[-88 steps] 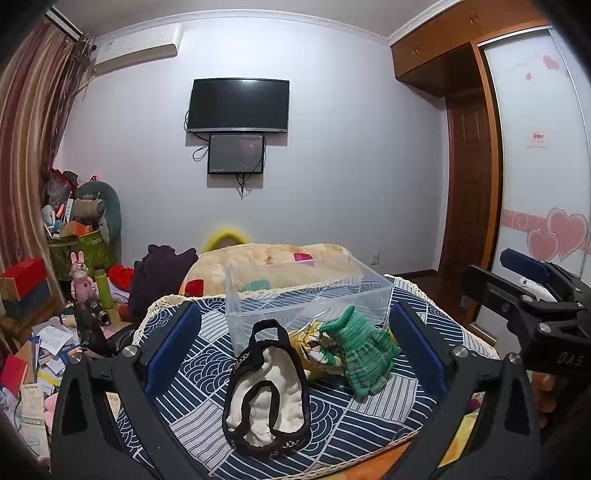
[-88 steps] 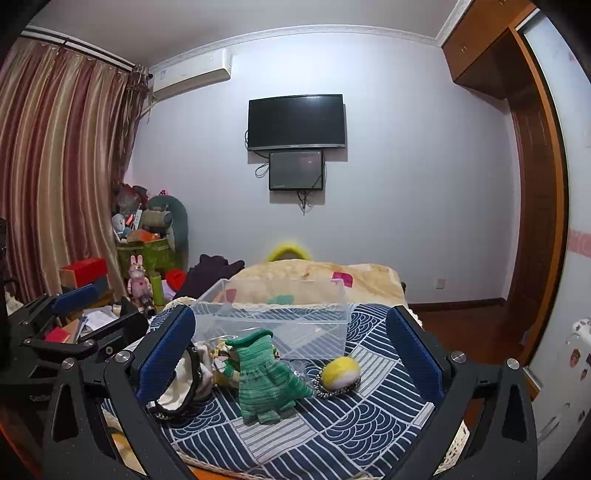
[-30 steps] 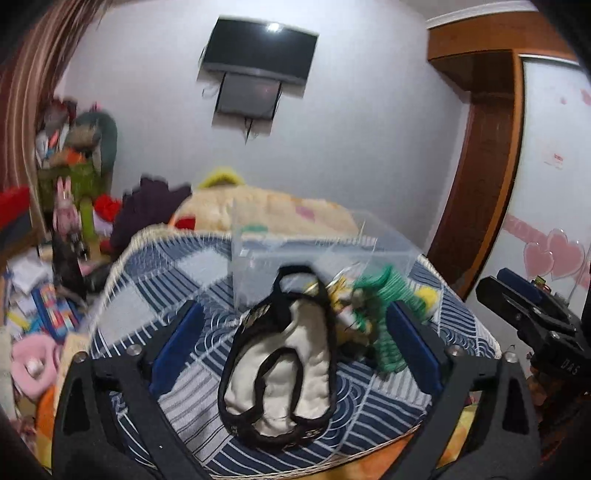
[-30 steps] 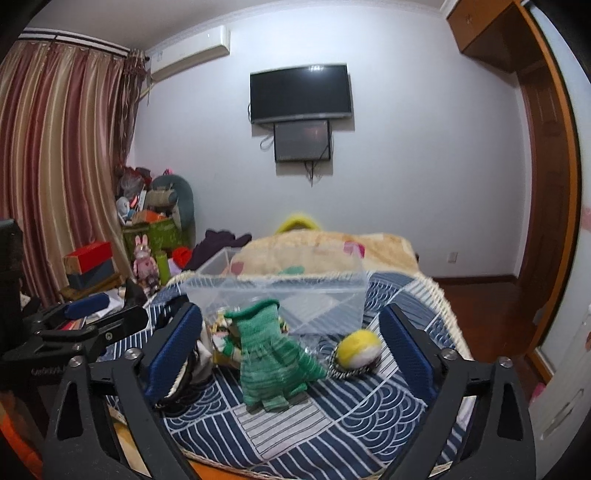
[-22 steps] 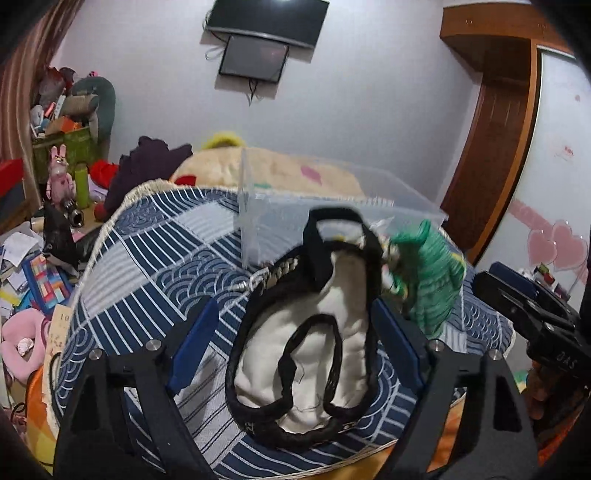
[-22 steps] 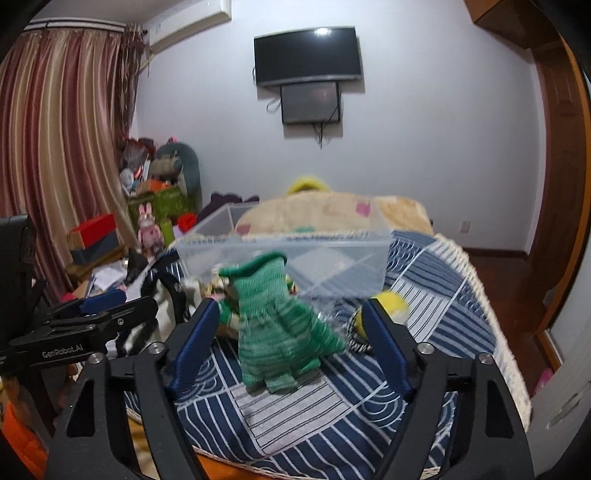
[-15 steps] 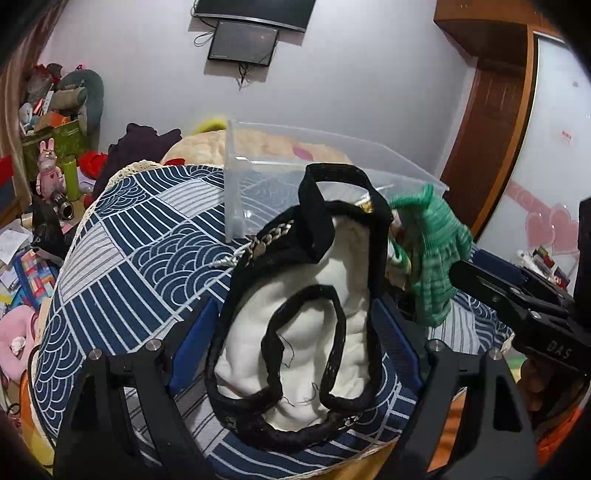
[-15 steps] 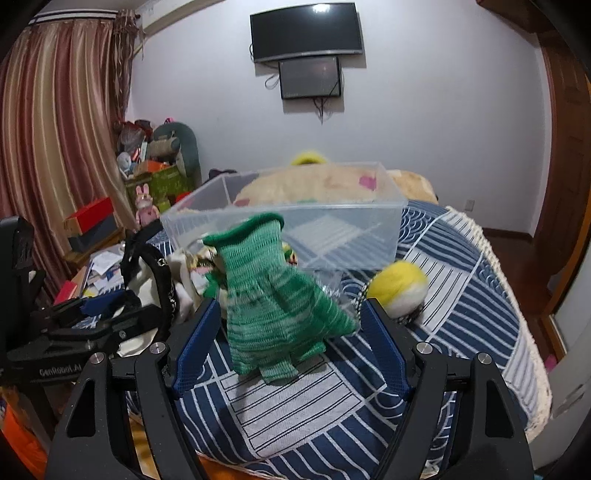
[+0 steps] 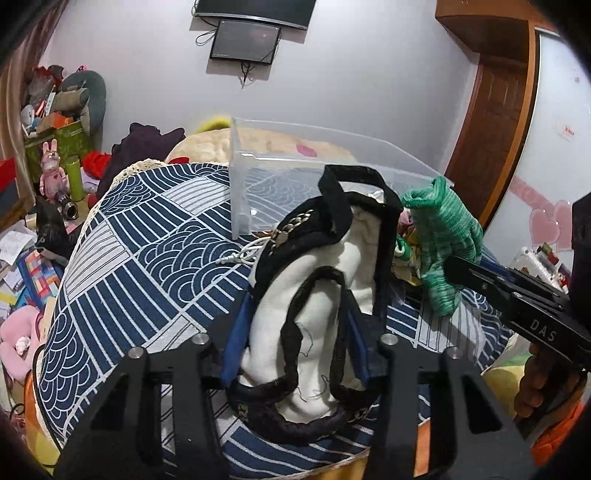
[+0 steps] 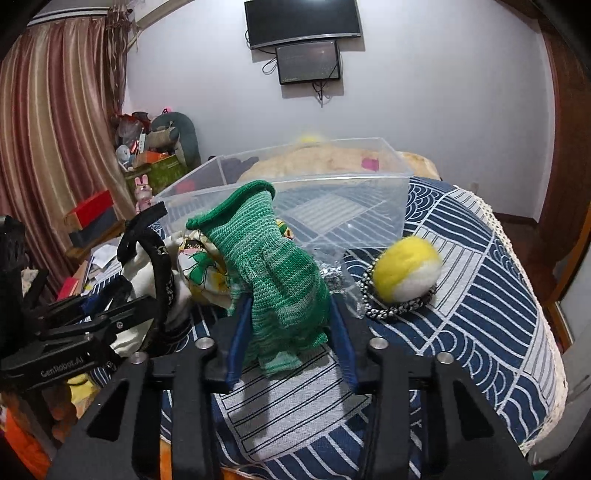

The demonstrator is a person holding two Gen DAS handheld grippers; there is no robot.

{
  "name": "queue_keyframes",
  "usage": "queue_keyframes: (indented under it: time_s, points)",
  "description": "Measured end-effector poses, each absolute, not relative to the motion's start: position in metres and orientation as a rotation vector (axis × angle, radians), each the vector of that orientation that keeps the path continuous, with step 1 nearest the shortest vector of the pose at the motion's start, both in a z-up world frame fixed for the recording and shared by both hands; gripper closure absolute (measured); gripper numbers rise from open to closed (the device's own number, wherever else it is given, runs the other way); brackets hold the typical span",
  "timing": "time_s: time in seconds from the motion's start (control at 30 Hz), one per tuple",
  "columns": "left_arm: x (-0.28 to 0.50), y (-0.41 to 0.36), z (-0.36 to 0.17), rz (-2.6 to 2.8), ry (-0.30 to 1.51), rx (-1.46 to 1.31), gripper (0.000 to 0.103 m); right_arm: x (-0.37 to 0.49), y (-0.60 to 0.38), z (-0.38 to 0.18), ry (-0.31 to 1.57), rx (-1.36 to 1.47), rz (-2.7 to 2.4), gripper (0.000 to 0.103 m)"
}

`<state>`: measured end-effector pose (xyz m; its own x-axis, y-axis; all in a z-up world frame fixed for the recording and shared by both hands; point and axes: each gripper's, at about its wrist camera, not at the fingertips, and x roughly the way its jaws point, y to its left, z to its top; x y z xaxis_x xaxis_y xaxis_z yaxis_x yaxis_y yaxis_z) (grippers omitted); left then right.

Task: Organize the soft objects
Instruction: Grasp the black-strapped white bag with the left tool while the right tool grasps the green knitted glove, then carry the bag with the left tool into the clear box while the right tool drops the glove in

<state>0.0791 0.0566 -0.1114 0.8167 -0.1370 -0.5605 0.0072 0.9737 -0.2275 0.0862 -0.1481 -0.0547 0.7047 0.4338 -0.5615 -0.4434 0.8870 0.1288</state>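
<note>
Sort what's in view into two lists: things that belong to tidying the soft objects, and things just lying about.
Job: left gripper shut on black-and-white fabric bag; right gripper shut on green knit glove; clear plastic bin; yellow-and-white ball.

Lying about: wall TV; pink rabbit toy; curtain.

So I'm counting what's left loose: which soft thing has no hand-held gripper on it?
The yellow-and-white ball, lying alone on the quilt; the green glove and white pouch are each clamped.
</note>
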Motion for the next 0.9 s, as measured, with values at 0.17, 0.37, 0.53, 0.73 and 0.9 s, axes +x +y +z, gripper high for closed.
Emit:
queue_keyframes:
  time_s: [0.17, 0.37, 0.53, 0.73, 0.9]
  points:
    - [0.071, 0.064, -0.102, -0.071, 0.572, -0.227, 0.067, 0.082, -0.153, -0.045, 0.59, 0.0, 0.483, 0.069]
    - [0.061, 0.072, -0.09, -0.04, 0.531, -0.218, 0.072, 0.077, -0.159, -0.034, 0.546, 0.011, 0.472, 0.069]
    - [0.058, 0.08, -0.074, -0.033, 0.503, -0.225, 0.077, 0.074, -0.163, -0.022, 0.508, 0.009, 0.452, 0.071]
    - [0.066, 0.079, -0.048, -0.052, 0.457, -0.194, 0.078, 0.073, -0.169, 0.0, 0.446, 0.004, 0.436, 0.072]
    - [0.082, 0.076, -0.029, -0.072, 0.437, -0.199, 0.078, 0.081, -0.168, 0.016, 0.407, -0.026, 0.431, 0.073]
